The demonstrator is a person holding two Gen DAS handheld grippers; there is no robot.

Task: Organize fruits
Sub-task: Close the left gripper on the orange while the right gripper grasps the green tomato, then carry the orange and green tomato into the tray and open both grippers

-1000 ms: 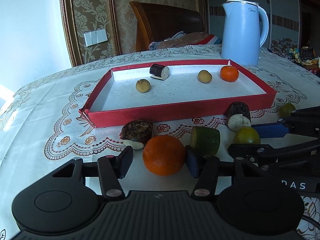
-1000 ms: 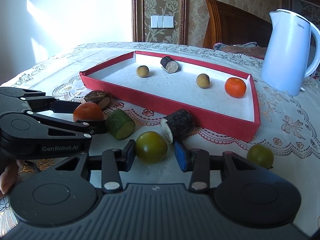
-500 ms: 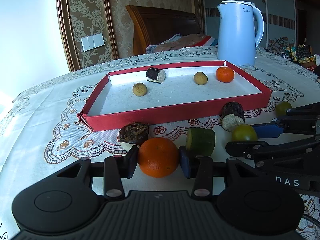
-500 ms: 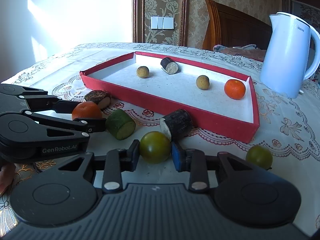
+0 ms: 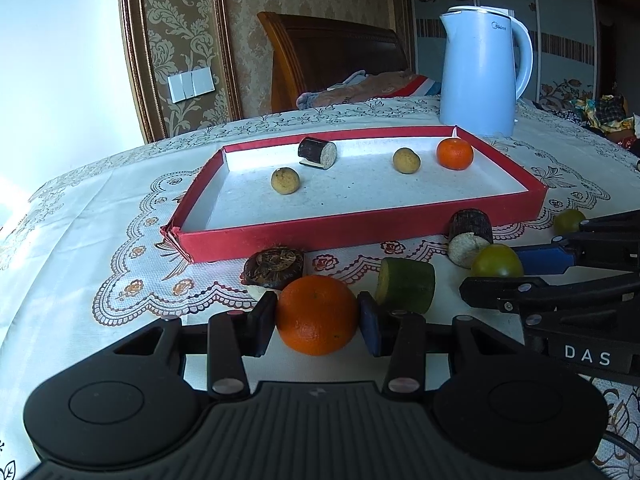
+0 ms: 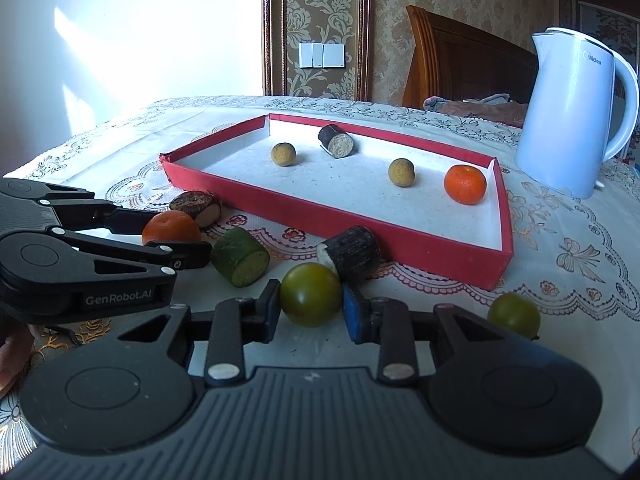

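My left gripper (image 5: 317,322) is shut on an orange (image 5: 317,314) that rests on the tablecloth in front of the red tray (image 5: 320,236). My right gripper (image 6: 311,310) is shut on a round green fruit (image 6: 311,294), also on the cloth. In the tray lie a small orange (image 5: 455,153), two tan round fruits (image 5: 285,180) (image 5: 406,160) and a dark cut piece (image 5: 317,153). Loose before the tray are a green cut piece (image 5: 406,285), a dark cut piece (image 5: 469,231), a brown piece (image 5: 274,266) and a second green fruit (image 6: 513,314).
A pale blue kettle (image 5: 482,72) stands behind the tray's right corner. A wooden headboard (image 5: 336,60) and bedding lie beyond the table. The embroidered tablecloth (image 5: 100,232) spreads to the left of the tray. A hand (image 6: 12,354) shows at the left edge of the right wrist view.
Both grippers closed: the left one onto the orange, the right one onto the green fruit. Neither hand shifted noticeably.
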